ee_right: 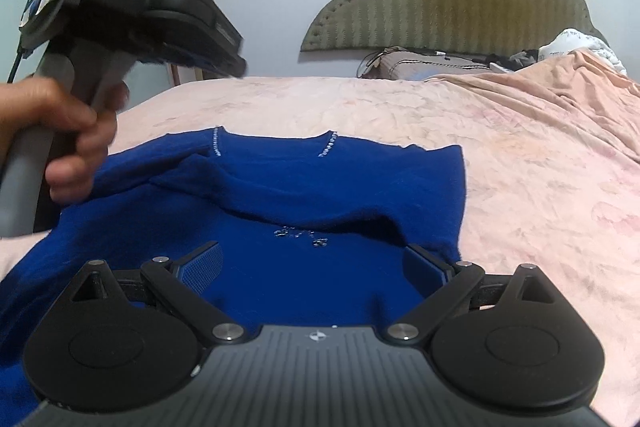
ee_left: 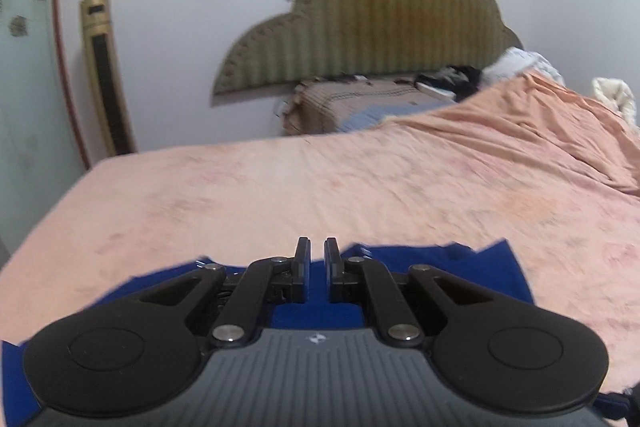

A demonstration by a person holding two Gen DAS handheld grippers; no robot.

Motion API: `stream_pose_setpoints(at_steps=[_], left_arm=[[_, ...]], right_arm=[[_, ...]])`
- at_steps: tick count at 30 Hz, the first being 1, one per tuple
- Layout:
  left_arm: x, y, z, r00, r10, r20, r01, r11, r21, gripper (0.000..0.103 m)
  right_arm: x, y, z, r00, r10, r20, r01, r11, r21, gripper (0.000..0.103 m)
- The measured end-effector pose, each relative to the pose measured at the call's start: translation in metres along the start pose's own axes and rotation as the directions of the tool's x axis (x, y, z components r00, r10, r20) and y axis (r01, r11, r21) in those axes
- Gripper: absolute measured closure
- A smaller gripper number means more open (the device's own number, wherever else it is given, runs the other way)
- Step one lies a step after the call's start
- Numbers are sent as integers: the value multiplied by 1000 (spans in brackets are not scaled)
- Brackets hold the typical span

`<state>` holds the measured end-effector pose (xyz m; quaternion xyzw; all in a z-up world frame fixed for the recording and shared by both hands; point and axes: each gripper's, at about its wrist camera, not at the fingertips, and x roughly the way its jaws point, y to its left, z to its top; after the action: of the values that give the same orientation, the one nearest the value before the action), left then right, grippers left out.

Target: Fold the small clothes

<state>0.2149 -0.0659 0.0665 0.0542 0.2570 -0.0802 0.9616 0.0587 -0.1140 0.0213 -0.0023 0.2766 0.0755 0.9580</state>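
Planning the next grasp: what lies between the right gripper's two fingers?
Only the blue top, seen in the right wrist view: the right gripper has its fingers spread wide over it.

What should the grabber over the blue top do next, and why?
Probably lower the right gripper and pinch the blue top: its fingers are wide open, holding nothing, and a rumpled fold crosses the top.

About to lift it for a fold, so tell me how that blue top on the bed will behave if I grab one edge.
The blue top will probably drape limply; it already lies in soft folds. It looks light. On the wrinkled pink bedsheet it may drag and bunch.
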Motion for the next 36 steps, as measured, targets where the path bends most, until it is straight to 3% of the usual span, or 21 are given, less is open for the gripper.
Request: stream_pose_setpoints(at_steps=[4, 8, 11, 12, 13, 16, 18, 21, 23, 26, 29, 30, 31, 33, 36], left_arm=[[7, -12, -6, 1000, -11, -19, 12, 998, 59, 95], [-6, 11, -18, 996, 83, -33, -80, 994, 73, 90], [-11, 49, -34, 988, 127, -92, -125, 992, 29, 62], [-14, 63, -42, 983, 155, -101, -153, 988, 24, 42], [-17, 74, -50, 977, 192, -95, -191, 981, 26, 29], [-30, 100, -72, 952, 295, -78, -291, 955, 66, 28], [-35, 114, -83, 944, 313, -101, -308, 949, 64, 28], [-40, 130, -96, 940, 314, -133, -311, 949, 44, 28], [-42, 135, -103, 936, 322, -143, -319, 947, 45, 28], [-44, 142, -111, 935, 320, -156, -317, 947, 42, 28], [-43, 147, -115, 933, 313, -177, -314, 949, 25, 28], [-42, 149, -116, 932, 310, -186, -312, 950, 20, 28], [-42, 150, -118, 932, 308, -193, -311, 950, 16, 28], [-42, 152, -119, 931, 307, -200, -311, 950, 8, 28], [-44, 156, -121, 929, 309, -204, -319, 948, -17, 28]], right_arm=[[0, -6, 4, 1000, -13, 10, 13, 1000, 13, 5], [10, -7, 21, 999, 39, 36, -41, 998, 50, 6], [34, -7, 47, 984, 171, 50, -176, 974, 142, 7], [47, -8, 56, 968, 248, 47, -252, 946, 204, 9], [63, -10, 65, 940, 337, 45, -336, 898, 285, 10], [122, -1, 83, 828, 560, 30, -502, 716, 486, 17], [157, 19, 88, 790, 613, -1, -517, 667, 537, 22], [201, 52, 88, 746, 663, -68, -511, 635, 579, 28], [218, 68, 87, 757, 646, -98, -487, 658, 575, 31], [238, 85, 88, 798, 589, -123, -433, 703, 564, 34], [247, 93, 88, 813, 571, -112, -416, 705, 575, 50], [250, 96, 89, 819, 561, -119, -407, 714, 569, 70], [250, 97, 92, 827, 547, -129, -397, 732, 554, 96], [242, 100, 98, 856, 499, -137, -378, 782, 496, 94], [218, 90, 108, 902, 423, -82, -355, 837, 416, 94]])
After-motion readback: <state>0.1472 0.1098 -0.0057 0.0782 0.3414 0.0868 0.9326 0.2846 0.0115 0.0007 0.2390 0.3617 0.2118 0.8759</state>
